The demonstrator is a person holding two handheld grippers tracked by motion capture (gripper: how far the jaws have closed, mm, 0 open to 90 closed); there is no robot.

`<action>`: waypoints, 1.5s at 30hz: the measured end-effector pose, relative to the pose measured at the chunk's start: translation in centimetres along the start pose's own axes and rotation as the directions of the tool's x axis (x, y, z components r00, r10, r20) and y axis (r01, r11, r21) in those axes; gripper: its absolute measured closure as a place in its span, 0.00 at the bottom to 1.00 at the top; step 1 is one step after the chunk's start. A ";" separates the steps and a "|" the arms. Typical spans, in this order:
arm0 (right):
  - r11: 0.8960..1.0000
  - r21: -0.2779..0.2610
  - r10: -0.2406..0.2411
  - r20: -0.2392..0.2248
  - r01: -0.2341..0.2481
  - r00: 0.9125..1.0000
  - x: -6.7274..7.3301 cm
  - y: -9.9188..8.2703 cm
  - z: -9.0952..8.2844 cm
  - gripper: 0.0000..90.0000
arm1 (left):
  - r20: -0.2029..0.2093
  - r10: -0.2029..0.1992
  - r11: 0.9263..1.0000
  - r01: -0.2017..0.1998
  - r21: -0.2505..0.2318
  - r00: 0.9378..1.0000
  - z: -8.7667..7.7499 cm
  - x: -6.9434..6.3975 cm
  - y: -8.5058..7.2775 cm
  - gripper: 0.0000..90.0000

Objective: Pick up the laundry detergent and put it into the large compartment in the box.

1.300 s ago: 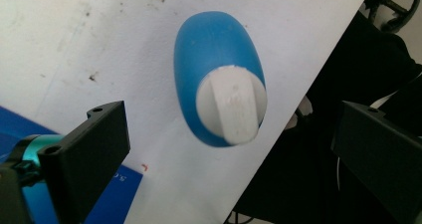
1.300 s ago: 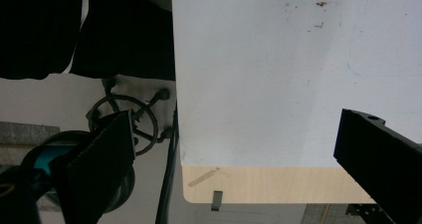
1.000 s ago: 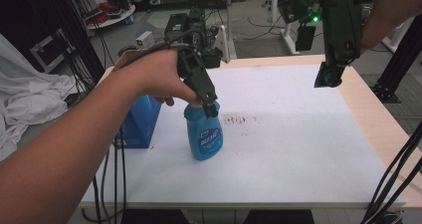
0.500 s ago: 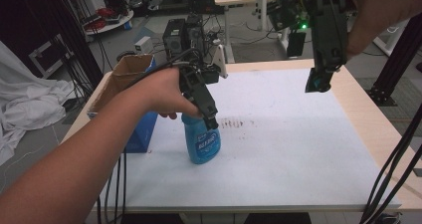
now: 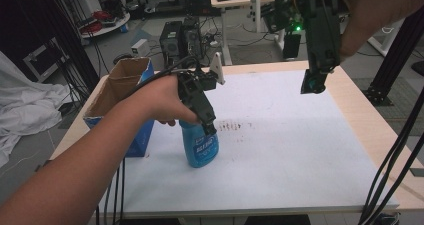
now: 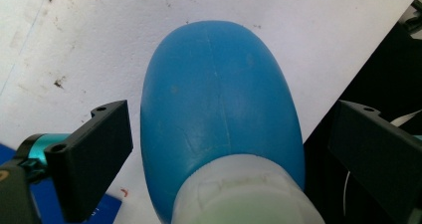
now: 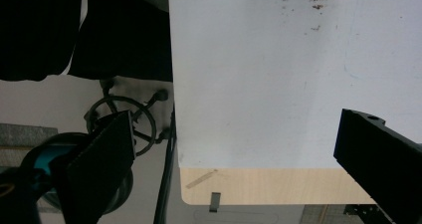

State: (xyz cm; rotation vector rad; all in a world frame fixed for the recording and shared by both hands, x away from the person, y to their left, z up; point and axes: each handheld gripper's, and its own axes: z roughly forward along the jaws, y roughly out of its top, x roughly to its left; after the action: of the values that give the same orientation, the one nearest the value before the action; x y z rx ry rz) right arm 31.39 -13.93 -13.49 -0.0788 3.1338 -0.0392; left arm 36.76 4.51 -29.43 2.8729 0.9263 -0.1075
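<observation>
A blue spray bottle (image 5: 202, 147) stands upright on the white table top (image 5: 300, 150), left of centre. My left gripper (image 5: 210, 129) comes down over its top from the left. In the left gripper view the bottle's blue body (image 6: 219, 109) and white neck (image 6: 244, 196) sit between the jaws of the left gripper (image 6: 230, 109), which is open, with a small gap on each side. My right gripper (image 5: 314, 85) hangs high over the far right part of the table. In its own view the right gripper (image 7: 239, 118) is open with nothing between its jaws.
An open blue cardboard box (image 5: 122, 97) stands at the table's left edge, close beside the bottle. Dark smudges (image 5: 235, 126) mark the white top just right of the bottle. A wooden border (image 7: 268, 184) rims the table. Desks, cables and equipment crowd the floor behind.
The right gripper has drifted a little to the left, still held high. The left gripper stays over the bottle, which has not visibly moved on the table.
</observation>
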 end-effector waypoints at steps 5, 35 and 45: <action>1.000 -0.001 0.000 -0.001 0.000 1.000 0.0 0.1 0.0 0.02 | -0.015 -0.004 1.000 0.004 0.010 1.000 0.3 0.0 0.1 0.04; 1.000 0.003 0.006 -0.005 -0.006 1.000 -0.2 0.2 0.3 0.02 | -0.018 0.014 1.000 -0.013 0.023 1.000 0.6 -0.1 0.3 0.23; 1.000 0.002 0.003 -0.009 -0.003 1.000 -0.4 0.2 0.6 0.02 | -0.007 0.020 1.000 -0.020 0.020 1.000 0.5 0.1 0.3 0.32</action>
State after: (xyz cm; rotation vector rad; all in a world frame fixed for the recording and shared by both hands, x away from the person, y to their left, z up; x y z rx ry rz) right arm 31.80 -13.69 -14.07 -0.0736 3.1431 -0.0429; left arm 36.98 4.25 -29.94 2.9023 0.9031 -0.1050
